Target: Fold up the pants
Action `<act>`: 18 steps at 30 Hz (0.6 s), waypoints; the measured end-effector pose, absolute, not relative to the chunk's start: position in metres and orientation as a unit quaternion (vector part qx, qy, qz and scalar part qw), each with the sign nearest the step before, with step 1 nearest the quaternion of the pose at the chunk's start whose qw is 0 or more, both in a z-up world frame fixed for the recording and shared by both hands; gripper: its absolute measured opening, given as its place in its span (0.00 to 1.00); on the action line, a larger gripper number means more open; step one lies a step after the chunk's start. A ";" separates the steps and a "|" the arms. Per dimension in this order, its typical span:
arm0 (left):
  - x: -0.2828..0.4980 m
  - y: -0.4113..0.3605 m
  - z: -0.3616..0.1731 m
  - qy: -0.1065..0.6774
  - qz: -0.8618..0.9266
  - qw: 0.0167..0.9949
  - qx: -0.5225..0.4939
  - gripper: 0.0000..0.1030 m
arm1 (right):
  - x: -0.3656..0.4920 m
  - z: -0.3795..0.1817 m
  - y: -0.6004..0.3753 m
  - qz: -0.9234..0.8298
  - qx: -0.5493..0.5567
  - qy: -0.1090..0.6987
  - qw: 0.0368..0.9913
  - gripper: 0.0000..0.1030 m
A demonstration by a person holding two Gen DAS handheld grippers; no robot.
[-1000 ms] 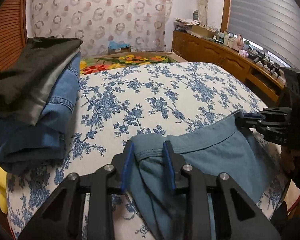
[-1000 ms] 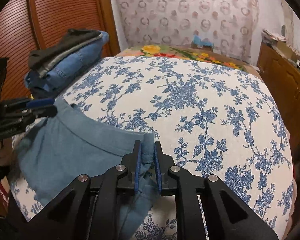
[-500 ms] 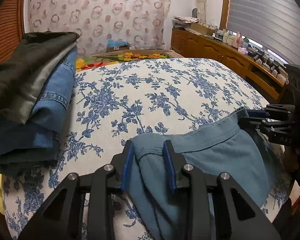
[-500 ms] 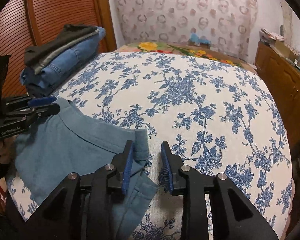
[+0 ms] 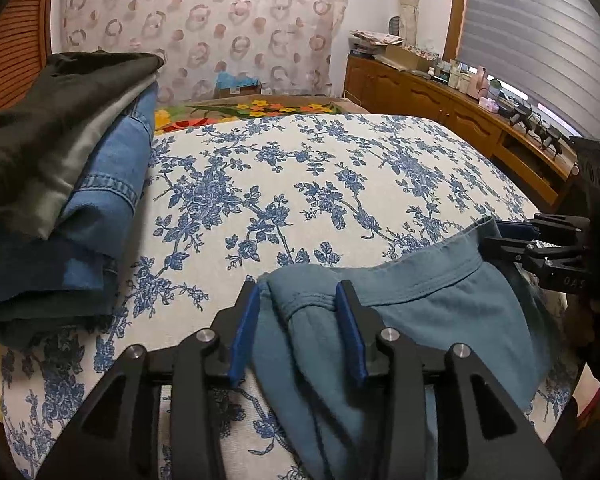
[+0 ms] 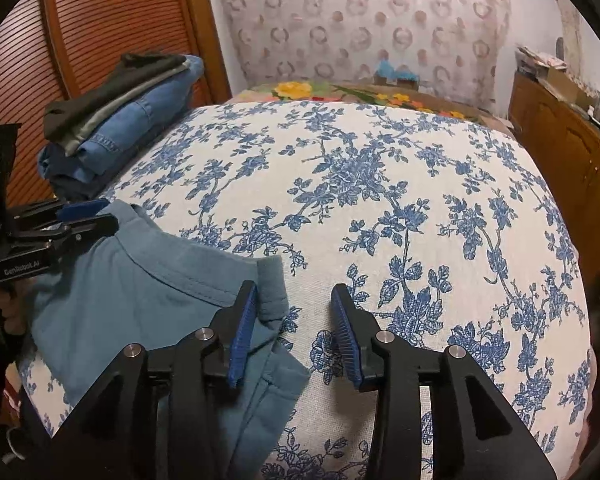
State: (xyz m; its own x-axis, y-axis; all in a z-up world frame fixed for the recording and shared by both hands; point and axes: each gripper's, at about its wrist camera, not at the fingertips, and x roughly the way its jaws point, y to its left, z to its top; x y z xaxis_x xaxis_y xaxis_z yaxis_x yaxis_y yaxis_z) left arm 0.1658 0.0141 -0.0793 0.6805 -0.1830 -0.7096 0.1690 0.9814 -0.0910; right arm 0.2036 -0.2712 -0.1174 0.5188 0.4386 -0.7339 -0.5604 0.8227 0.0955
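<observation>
Left gripper (image 5: 298, 296): matte black angular frame w/ triangular cut-outs, round silver screw heads at pivots, two fingers w/ blue pads (image 5: 244, 334) on inner faces. Right gripper (image 6: 294, 296): same build, blue ribbed pads (image 6: 346, 338), silver screws. Seen side-on from opposite cams: white lettering on black body, "GenRobot.AI" on left unit, partial "OAS" on right unit.

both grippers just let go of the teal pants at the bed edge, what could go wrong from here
1. Much of the teal pants seems to hang over the near edge of the bed, so released, they might slide off.
2. Cloth bunches between the left gripper pads, whose jaws have just been opening; pulling away could snag it.
3. The right gripper, also just opened, has its left pad beside the corner and might drag it.
</observation>
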 end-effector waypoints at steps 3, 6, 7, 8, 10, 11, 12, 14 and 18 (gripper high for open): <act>0.166 0.014 -0.079 0.388 -0.096 0.917 -0.008 0.38 | 0.204 -0.117 -0.272 0.289 -0.076 0.398 0.867 0.37; 0.166 0.014 -0.079 0.388 -0.095 0.917 -0.008 0.38 | 0.202 -0.114 -0.274 0.289 -0.071 0.397 0.868 0.37; 0.165 0.014 -0.079 0.388 -0.095 0.917 -0.008 0.38 | 0.200 -0.111 -0.276 0.287 -0.071 0.394 0.870 0.37; 0.166 0.014 -0.079 0.388 -0.095 0.917 -0.008 0.38 | 0.196 -0.107 -0.279 0.288 -0.065 0.391 0.872 0.37; 0.166 0.013 -0.079 0.386 -0.092 0.918 -0.003 0.38 | 0.187 -0.100 -0.285 0.292 -0.052 0.387 0.873 0.37; 0.166 0.011 -0.078 0.383 -0.090 0.919 0.003 0.38 | 0.182 -0.098 -0.288 0.291 -0.050 0.387 0.874 0.37; 0.165 0.010 -0.077 0.380 -0.087 0.921 0.007 0.38 | 0.178 -0.096 -0.289 0.290 -0.050 0.386 0.874 0.37; 0.162 0.010 -0.074 0.378 -0.084 0.922 0.006 0.38 | 0.167 -0.093 -0.295 0.285 -0.052 0.385 0.876 0.37; 0.144 0.013 -0.063 0.365 -0.086 0.927 -0.006 0.38 | 0.145 -0.091 -0.307 0.284 -0.041 0.387 0.876 0.37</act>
